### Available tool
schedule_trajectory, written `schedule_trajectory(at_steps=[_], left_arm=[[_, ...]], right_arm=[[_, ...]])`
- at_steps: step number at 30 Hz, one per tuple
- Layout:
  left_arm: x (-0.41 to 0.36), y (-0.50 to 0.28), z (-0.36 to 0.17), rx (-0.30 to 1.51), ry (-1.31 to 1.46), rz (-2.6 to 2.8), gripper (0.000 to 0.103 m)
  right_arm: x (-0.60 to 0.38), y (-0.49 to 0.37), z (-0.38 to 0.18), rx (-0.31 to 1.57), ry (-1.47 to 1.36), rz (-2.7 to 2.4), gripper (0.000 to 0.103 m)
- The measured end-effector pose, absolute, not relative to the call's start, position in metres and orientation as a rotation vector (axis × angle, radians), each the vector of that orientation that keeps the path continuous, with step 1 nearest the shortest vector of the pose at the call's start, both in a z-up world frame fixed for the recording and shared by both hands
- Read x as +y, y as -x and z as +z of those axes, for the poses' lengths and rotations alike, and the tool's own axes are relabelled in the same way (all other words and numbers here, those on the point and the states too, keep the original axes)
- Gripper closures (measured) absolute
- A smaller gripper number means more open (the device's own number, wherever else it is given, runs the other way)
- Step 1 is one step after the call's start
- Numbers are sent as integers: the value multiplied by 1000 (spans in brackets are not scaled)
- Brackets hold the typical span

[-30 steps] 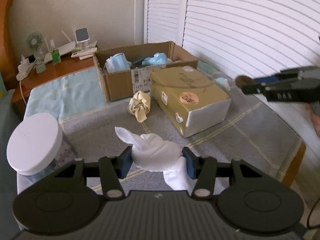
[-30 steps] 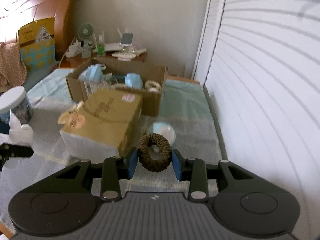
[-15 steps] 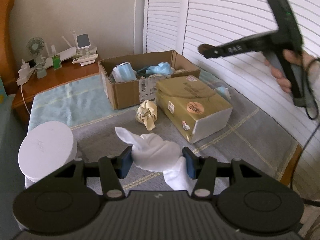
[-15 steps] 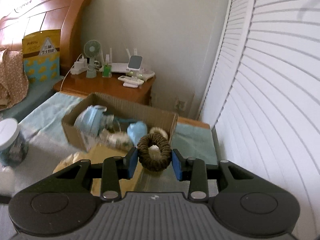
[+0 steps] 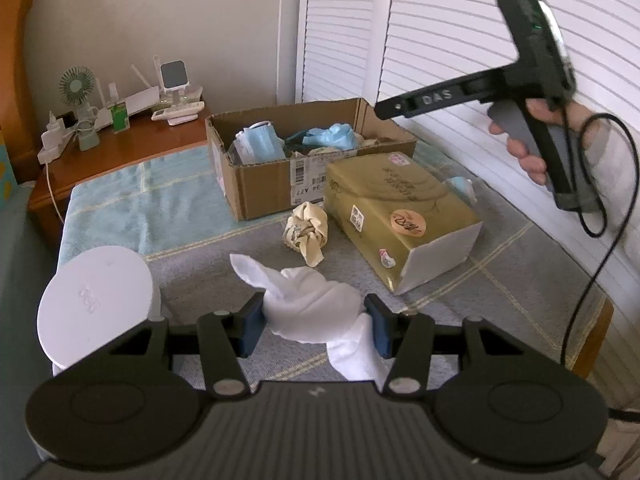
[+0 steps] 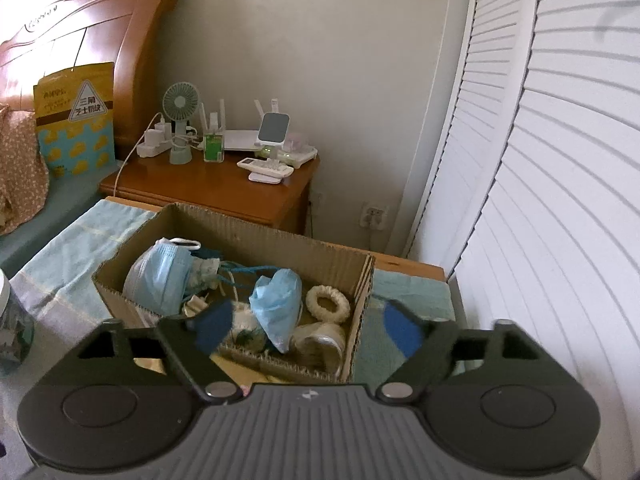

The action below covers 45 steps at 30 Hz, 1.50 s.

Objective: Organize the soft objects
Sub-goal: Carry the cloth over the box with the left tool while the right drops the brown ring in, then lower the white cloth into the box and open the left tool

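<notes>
My left gripper (image 5: pixel 314 326) is shut on a white cloth (image 5: pixel 308 306) and holds it low over the grey blanket. My right gripper (image 6: pixel 308 326) is open and empty above the near edge of the cardboard box (image 6: pixel 276 240). It shows from the side in the left wrist view (image 5: pixel 380 111), over the box's (image 5: pixel 264 184) right end. The box holds blue face masks (image 6: pixel 160 276), a cream scrunchie (image 6: pixel 328 304) and other soft items. The brown scrunchie is out of sight. A crumpled beige cloth (image 5: pixel 306 232) lies on the blanket in front of the box.
A gold-wrapped package (image 5: pixel 400 212) lies right of the beige cloth. A white-lidded jar (image 5: pixel 96 308) stands at the left. A wooden nightstand (image 6: pixel 216 188) with a small fan and chargers is behind the box. White louvred doors (image 6: pixel 540 200) run along the right.
My right gripper rose over the cardboard box and opened; the brown scrunchie it held is gone from its fingers. The left gripper stayed shut on the white cloth.
</notes>
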State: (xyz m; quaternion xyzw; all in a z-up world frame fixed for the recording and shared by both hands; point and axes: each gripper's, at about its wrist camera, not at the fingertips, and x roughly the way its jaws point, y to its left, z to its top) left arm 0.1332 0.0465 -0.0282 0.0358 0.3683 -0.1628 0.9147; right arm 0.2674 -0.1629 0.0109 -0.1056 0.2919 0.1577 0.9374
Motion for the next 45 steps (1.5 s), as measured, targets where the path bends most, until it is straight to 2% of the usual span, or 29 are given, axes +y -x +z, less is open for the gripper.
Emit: schedule_trajectory(at_steps=[2,19,28,38,40,41,42,43,45], left_arm=[[45,-134,-27,761,-74,-340,51],[13,-168,16,733,-129,-373,51],[-15,-248,40,707,-143,-370,51],[-39,-343,25,746,-165,-298,51],[-41,-359,18,747,-170,-274,49],[-41,-363,14,747,-173,-260,39],[-42,-368,9,752,-178,-243,20],[-42,-371,7,754,-184,-224,12],[-42,-372,4,740,-192,-195,9]], right_arm=[[-167,-259,13,603,201,324,0],[-199,-152,3,645,107,315,0],[-218,-139,1,630,62,324,0],[-232,-138,1,613,27,313,0],[-234,-139,1,615,20,311,0],[-235,-139,1,615,17,309,0],[-235,-139,0,616,16,308,0],[-236,-140,0,619,16,307,0],[-236,-140,0,621,18,300,0]])
